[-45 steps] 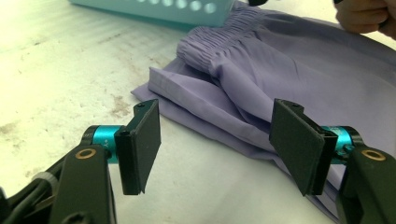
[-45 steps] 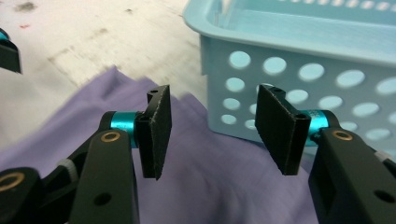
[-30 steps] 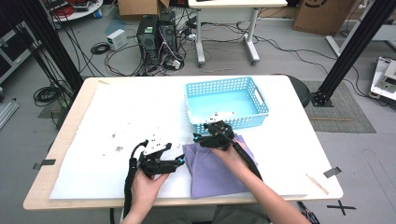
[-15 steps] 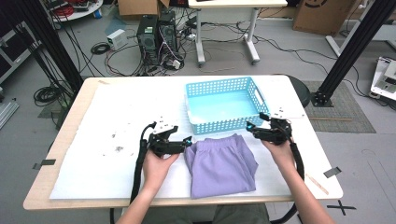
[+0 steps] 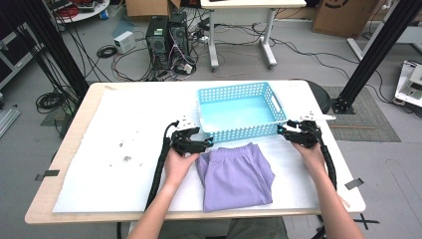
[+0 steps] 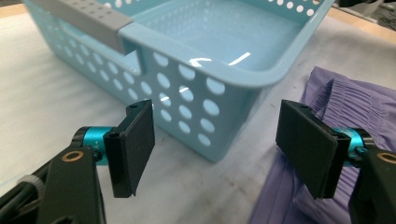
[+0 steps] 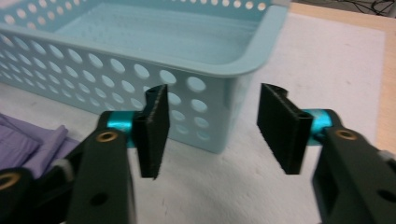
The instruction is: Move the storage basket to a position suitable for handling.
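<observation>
Both my grippers flank the blue perforated basket [image 5: 241,110], left gripper [image 6: 217,142] spread wide, right gripper [image 7: 212,123] just narrowing on nothing; the left gripper view adds folded purple shorts [image 6: 345,112] beside one corner.

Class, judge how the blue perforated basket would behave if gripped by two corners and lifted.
The basket probably lifts stiffly: its moulded rim holds shape. Likely light, since it is hole-riddled and empty. Its glossy plastic might slip in the left tongs.

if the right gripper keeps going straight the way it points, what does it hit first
Most likely the near corner of the blue basket. The right gripper stands open with nothing between its jaws, which have just been closing, and that perforated corner sits dead ahead; the exact gap is hard to judge.
</observation>
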Action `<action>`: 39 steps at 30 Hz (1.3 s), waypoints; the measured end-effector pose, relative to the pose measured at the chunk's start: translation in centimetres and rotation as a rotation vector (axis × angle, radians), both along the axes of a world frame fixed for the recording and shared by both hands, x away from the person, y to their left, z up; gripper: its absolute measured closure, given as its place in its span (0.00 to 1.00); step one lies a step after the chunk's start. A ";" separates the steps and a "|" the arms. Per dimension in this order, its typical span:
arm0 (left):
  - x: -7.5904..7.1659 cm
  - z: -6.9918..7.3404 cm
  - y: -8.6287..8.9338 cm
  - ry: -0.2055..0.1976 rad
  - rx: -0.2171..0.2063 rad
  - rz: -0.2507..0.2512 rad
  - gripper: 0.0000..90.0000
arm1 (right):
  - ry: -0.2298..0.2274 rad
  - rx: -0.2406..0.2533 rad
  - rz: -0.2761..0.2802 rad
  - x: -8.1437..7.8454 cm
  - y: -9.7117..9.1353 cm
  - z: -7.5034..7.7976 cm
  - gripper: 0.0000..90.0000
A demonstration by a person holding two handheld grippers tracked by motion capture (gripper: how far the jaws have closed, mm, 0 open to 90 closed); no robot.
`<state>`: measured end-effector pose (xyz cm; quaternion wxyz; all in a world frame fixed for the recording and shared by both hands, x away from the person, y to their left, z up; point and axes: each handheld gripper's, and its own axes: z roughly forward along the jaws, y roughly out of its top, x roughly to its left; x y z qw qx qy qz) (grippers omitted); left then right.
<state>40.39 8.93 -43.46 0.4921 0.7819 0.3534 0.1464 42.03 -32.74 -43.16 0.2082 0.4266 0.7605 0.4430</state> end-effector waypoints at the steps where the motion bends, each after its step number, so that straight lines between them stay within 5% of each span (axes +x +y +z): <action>1: 0.1 0.1 -0.1 -0.007 0.000 -0.002 0.36 | -0.010 -0.003 0.008 0.1 0.3 0.1 0.57; 7: 0.6 0.2 1.6 0.000 -0.021 0.038 0.52 | -0.018 -0.039 0.033 -1.1 1.5 0.1 0.65; 12: 0.5 0.4 2.1 -0.012 0.026 0.053 0.51 | -0.020 -0.088 0.051 -2.2 2.7 0.4 0.65; 18: 0.1 0.5 2.6 -0.006 0.043 0.047 0.51 | -0.011 -0.092 0.049 -3.0 3.3 0.5 0.65; 39: -1.1 0.6 3.1 -0.007 0.050 0.041 0.51 | -0.015 -0.098 0.051 -4.3 3.9 0.5 0.63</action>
